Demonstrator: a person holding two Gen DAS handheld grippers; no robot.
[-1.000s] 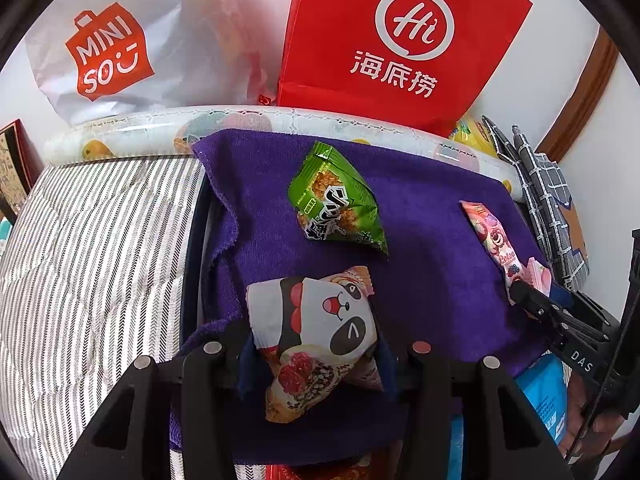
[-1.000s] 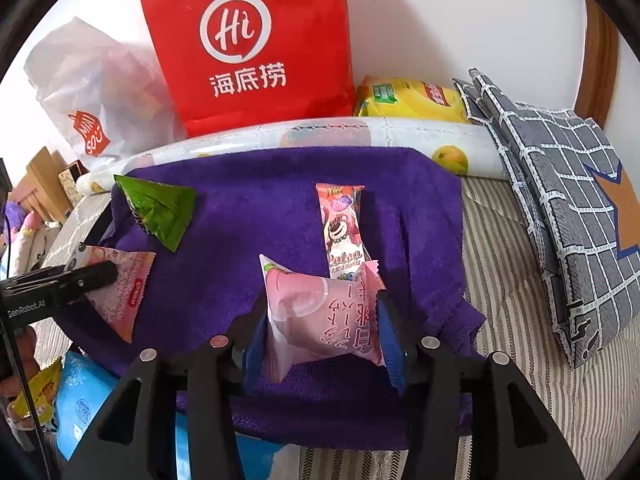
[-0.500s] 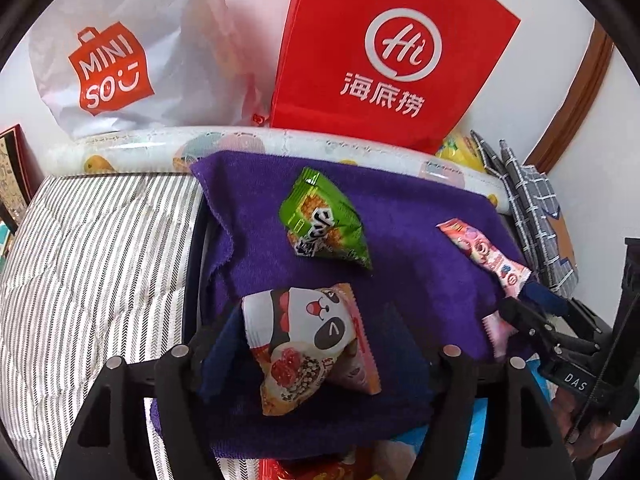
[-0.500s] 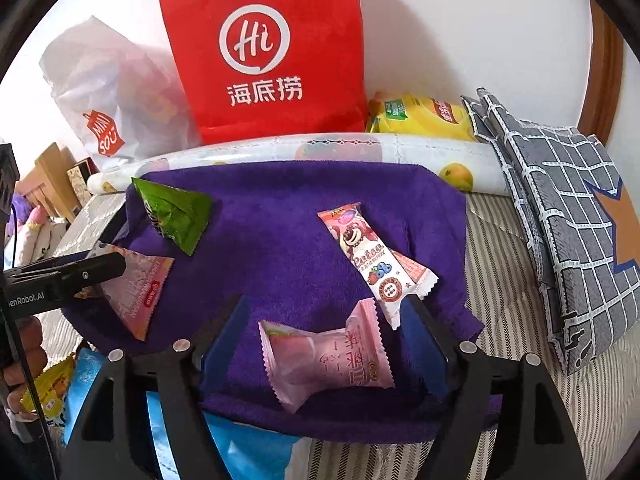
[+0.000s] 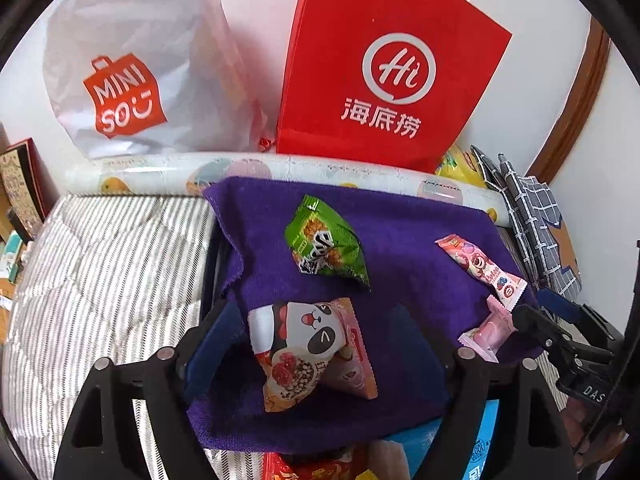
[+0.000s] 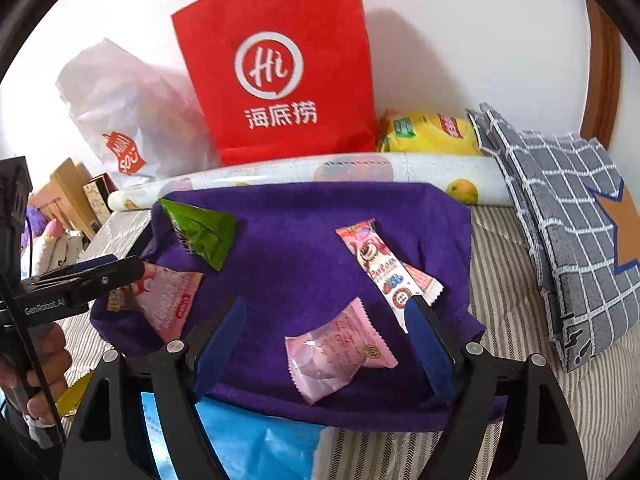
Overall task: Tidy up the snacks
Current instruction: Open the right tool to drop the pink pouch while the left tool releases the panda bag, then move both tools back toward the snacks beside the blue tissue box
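A purple towel [image 5: 400, 232] [image 6: 300, 220] lies spread on the bed. On it my left gripper [image 5: 314, 316] is opening, and a panda-print snack [image 5: 308, 344] lies loose between its blue pads, untouched. My right gripper [image 6: 326, 308] is opening too, with a pink wrapped snack [image 6: 340, 352] lying free between its fingers. A green packet [image 5: 326, 248] [image 6: 204, 236] sits further back on the towel. A long pink bar [image 5: 480, 272] [image 6: 380, 268] lies on the right side.
A red paper bag [image 5: 384, 64] and a white Miniso bag [image 5: 132, 72] stand against the wall behind a rolled mat [image 5: 160, 168]. A yellow packet [image 6: 428, 132] and grey checked cushions [image 6: 568, 216] lie at the right. A blue packet [image 6: 248, 440] lies under the towel's near edge.
Both grippers opened, let go of their snacks and lifted a little. The panda snack and the pink snack now rest on the towel. The long pink bar has turned slantwise.
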